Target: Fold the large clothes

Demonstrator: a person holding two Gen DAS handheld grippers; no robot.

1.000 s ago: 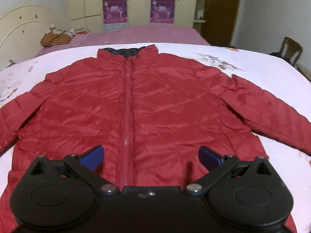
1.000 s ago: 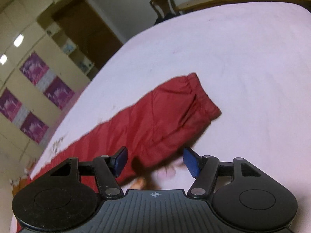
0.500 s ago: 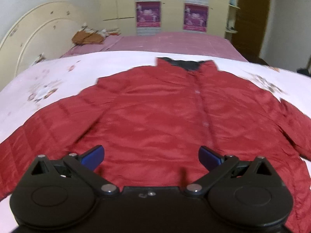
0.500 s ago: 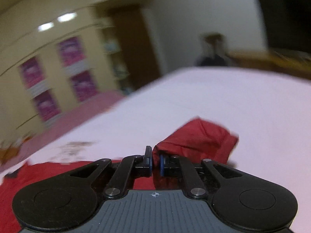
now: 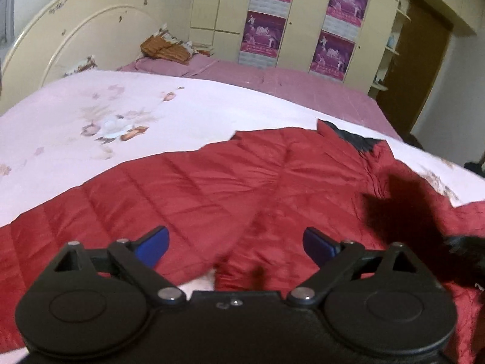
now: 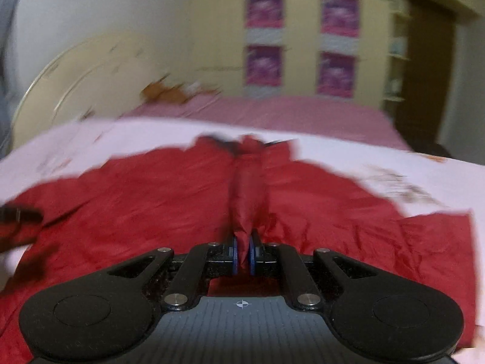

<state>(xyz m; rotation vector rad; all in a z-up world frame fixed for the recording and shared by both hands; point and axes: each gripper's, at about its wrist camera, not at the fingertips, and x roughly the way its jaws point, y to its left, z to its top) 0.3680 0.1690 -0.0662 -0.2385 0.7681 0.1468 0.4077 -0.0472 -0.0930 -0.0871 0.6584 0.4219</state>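
Note:
A large red quilted jacket (image 5: pixel 242 188) lies front up on a pale floral bedspread (image 5: pixel 91 121), dark collar lining (image 5: pixel 357 142) at the far end. My left gripper (image 5: pixel 236 242) is open and empty, low over the jacket near its left sleeve and side hem. My right gripper (image 6: pixel 242 253) is shut on the jacket's right sleeve (image 6: pixel 248 200), which it holds stretched over the jacket's body (image 6: pixel 136 212) towards the collar. The right view is motion-blurred.
A cream headboard (image 5: pixel 75 36) stands at the left, a pink sheet (image 5: pixel 288 82) and a brown bundle (image 5: pixel 163 48) beyond the bedspread. Cream wardrobes with purple posters (image 5: pixel 266 30) line the back wall; a dark door (image 5: pixel 421 60) is at the right.
My right gripper closed on the sleeve cuff and carried it from the bed's right side over the jacket body. My left gripper swung left, staying open.

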